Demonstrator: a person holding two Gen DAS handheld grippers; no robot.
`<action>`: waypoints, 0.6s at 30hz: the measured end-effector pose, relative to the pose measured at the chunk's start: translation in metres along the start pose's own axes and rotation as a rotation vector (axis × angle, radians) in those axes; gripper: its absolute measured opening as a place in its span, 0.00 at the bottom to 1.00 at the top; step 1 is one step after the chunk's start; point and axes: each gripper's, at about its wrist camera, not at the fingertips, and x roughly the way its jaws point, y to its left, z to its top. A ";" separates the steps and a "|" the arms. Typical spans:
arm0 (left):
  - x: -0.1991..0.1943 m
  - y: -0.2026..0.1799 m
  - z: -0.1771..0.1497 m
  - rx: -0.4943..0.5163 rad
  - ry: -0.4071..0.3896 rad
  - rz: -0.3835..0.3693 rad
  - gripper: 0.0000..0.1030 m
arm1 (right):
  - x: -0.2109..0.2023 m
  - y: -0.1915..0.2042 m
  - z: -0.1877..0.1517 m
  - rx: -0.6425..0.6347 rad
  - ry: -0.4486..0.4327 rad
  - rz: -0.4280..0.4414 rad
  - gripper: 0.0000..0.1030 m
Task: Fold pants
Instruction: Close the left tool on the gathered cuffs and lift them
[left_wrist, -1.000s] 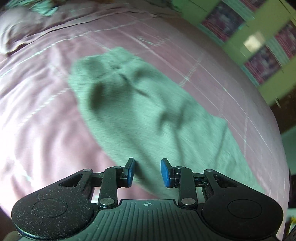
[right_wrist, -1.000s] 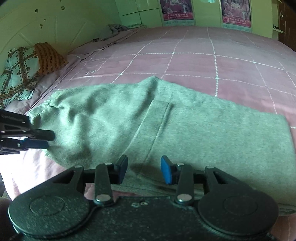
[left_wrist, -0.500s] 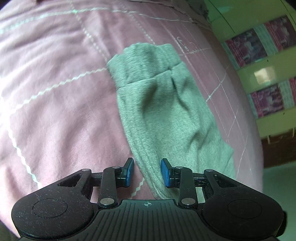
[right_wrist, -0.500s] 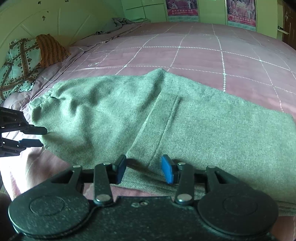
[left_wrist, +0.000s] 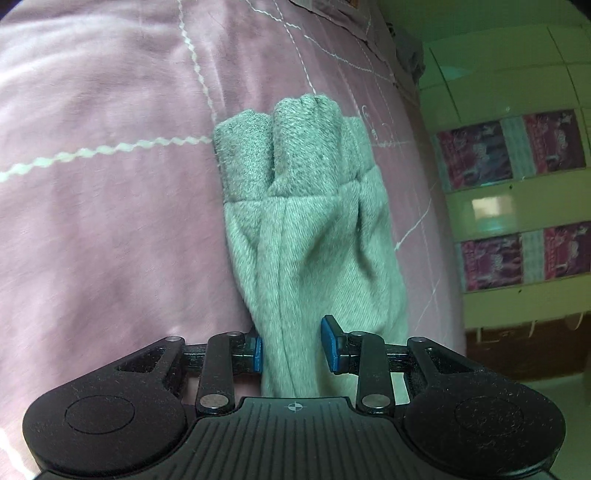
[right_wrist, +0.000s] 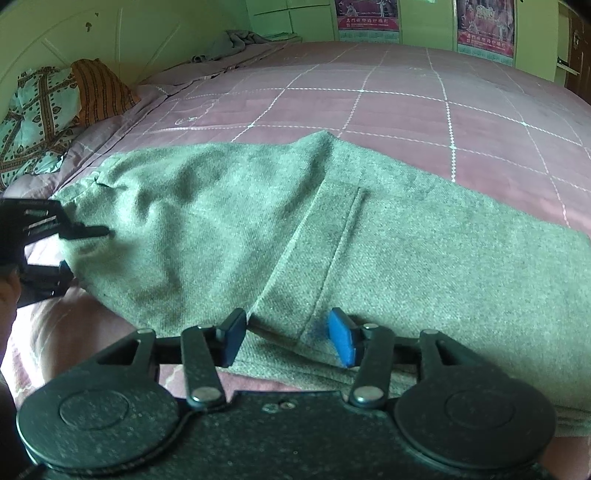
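two soft, floppy pants (right_wrist: 295, 229) edges are straddled but not pinched by part-open left gripper (left_wrist: 291, 345) and widening right gripper (right_wrist: 288, 338).

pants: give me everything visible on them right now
The pants are grey-green, of a fuzzy, fleece-like knit, lying flat across the pink checked bedspread. A stitched seam band runs diagonally over them. One end is a gathered, ribbed band, bunched into folds. The left gripper straddles that end's fabric, pads not clearly pressing. The right gripper sits over the near edge, its jaws having just been opening, cloth between them.
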 end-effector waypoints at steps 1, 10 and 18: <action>0.004 0.000 0.002 -0.010 0.000 -0.002 0.30 | 0.000 0.000 0.000 -0.002 -0.001 -0.002 0.48; 0.003 -0.010 0.002 0.005 -0.044 -0.018 0.15 | -0.013 0.000 0.016 -0.004 -0.061 -0.027 0.46; 0.001 -0.052 -0.002 0.198 -0.089 0.040 0.14 | 0.019 0.004 0.012 -0.061 0.047 -0.058 0.49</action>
